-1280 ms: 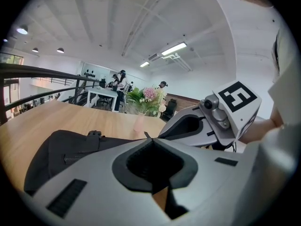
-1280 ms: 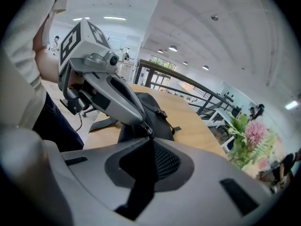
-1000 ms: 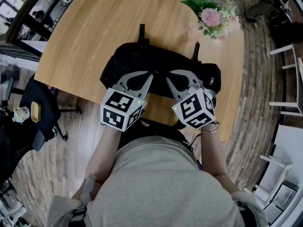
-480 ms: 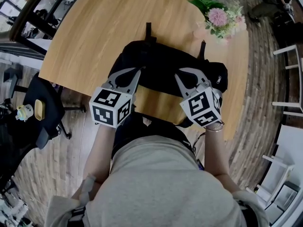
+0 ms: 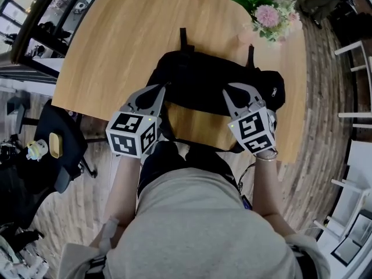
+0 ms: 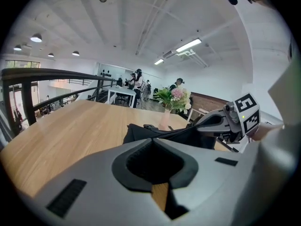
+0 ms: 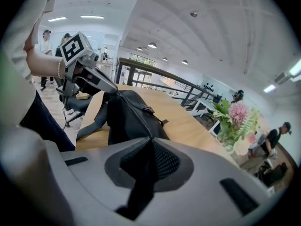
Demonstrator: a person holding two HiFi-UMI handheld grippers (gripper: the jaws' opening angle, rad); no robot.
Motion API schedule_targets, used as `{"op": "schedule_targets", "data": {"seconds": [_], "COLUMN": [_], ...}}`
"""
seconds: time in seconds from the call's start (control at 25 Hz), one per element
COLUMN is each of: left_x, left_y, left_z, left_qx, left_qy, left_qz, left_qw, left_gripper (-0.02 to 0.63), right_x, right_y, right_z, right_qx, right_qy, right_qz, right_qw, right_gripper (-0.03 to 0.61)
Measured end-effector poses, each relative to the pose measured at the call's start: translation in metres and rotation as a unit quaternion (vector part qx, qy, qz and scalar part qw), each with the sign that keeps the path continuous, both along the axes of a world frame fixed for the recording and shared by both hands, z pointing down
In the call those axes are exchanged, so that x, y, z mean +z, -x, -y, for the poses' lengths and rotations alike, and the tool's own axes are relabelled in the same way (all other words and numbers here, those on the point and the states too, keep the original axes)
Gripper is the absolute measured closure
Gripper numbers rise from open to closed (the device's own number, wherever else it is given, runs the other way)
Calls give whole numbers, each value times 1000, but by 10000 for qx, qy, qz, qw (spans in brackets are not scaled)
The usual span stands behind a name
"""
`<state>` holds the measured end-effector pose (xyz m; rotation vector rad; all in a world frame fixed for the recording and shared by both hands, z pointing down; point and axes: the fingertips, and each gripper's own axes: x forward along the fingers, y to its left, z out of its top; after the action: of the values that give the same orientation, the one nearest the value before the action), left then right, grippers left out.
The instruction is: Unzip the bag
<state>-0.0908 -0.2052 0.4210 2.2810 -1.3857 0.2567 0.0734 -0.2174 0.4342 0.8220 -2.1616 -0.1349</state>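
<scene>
A black bag [image 5: 215,80] lies across the near part of the wooden table [image 5: 116,39]. My left gripper [image 5: 163,88] is shut at the bag's left end, pinching something thin on its top edge. My right gripper [image 5: 226,92] is shut on the bag's right end. In the left gripper view, taut black fabric [image 6: 174,134] runs from my left gripper [image 6: 153,139] to the right gripper [image 6: 201,123]. In the right gripper view, a black strip passes between the jaws of my right gripper [image 7: 150,138]. The zipper line [image 7: 141,119] leads up to the left gripper [image 7: 115,91].
A vase of pink flowers [image 5: 264,19] stands at the table's far right corner. A bag strap [image 5: 174,141] hangs over the near table edge by the person's legs. A dark office chair [image 5: 52,138] stands on the floor at the left. White furniture [image 5: 354,45] stands at the right.
The two grippers have drawn apart along the bag. The left one went from the bag's middle to its left end, and the right one shifted a little right.
</scene>
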Motion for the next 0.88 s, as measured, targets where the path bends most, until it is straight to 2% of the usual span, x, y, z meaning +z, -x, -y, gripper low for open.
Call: {"op": "schedule_targets", "data": {"seconds": [0.36, 0.48, 0.64, 0.88], "left_x": [5, 7, 4, -13], "left_y": [4, 3, 4, 1], "left_z": [1, 3, 4, 4], "left_qx": [369, 400, 220, -36], "left_qy": [114, 147, 31, -236], "left_qz": [-88, 10, 299, 196], "left_qw": [9992, 9991, 9993, 9995], "left_gripper": [592, 592, 591, 588], "right_x": [2, 3, 3, -4], "right_y": [0, -3, -1, -5], "right_z": [1, 1, -2, -6], "right_qx": [603, 712, 676, 678], "right_qy": [-178, -162, 19, 156], "right_qz": [95, 83, 101, 348], "right_qw": [9980, 9973, 9977, 9970], "right_gripper": [539, 524, 505, 462]}}
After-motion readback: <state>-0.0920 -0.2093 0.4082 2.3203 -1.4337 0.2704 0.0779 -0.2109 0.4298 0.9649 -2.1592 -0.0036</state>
